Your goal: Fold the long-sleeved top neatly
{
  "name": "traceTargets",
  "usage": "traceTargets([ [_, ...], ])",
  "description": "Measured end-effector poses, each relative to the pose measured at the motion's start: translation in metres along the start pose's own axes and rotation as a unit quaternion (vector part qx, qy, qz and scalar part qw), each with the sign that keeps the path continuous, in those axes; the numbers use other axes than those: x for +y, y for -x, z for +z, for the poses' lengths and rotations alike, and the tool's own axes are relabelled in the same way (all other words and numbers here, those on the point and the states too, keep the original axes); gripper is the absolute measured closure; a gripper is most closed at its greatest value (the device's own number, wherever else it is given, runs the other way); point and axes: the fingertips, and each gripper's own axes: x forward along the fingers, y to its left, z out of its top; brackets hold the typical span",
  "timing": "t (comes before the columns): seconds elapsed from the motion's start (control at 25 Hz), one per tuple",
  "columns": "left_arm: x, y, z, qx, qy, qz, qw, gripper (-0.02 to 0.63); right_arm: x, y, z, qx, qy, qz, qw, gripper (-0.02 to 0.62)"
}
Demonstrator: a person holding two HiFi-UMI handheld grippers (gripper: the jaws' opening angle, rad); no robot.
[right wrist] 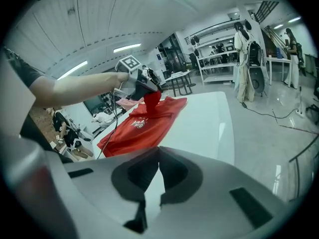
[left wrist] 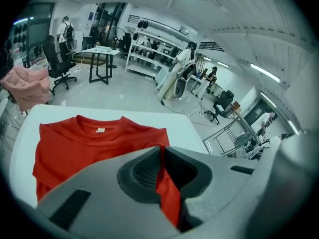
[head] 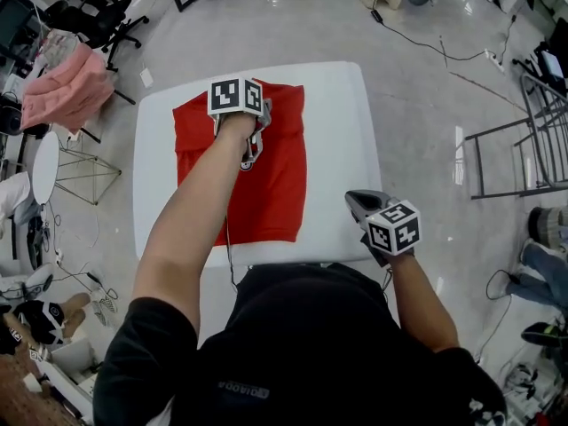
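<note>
One fold in hand — left gripper (left wrist: 160, 171) clamped on a pinch of the red fabric long-sleeved top (head: 266, 185).
The top lies lengthwise on the white rectangular table (head: 342, 131), collar at the far end; the grey right gripper (right wrist: 152, 183) hangs shut and empty over the near right edge. Next, I judge, the pinched cloth must be laid flat across the body — then let go and smoothed.

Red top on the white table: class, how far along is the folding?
Done: the red top lies flat on the white table as a rectangle, no sleeve sticking out, so the sides look folded in. In hand: the left gripper is shut on a raised fold of it; the right gripper is shut, empty. Left: probably laying that fold down and halving the length.
</note>
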Motion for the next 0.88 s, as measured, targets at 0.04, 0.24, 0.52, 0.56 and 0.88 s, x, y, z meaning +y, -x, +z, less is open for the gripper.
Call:
traceTargets([
  [0.04,-0.002,-0.005,-0.004,0.004,-0.003,0.0,1.0,0.577,-0.001,0.0,-0.002,0.003,0.0,0.001,1.0,0.591],
  [0.24,-0.057,-0.009,-0.017,0.019,-0.011,-0.139,0.99,0.549,-0.008,-0.002,-0.008,0.015,0.005,-0.001,1.0,0.591],
  [0.52,-0.051,0.039,-0.009,-0.008,-0.056,-0.164,0.9847,0.549,0.003,-0.014,0.007,0.01,0.024,0.005,1.0,0.591],
  [0.56,-0.042,0.045,-0.01,-0.016,-0.058,-0.153,0.9864,0.551,0.006,-0.015,0.009,0.009,0.027,0.007,1.0,0.591],
  [0.88,-0.001,0.105,-0.025,-0.086,-0.046,-0.095,0.9907,0.554,0.027,-0.024,0.013,0.017,0.055,0.036,0.998,0.591],
])
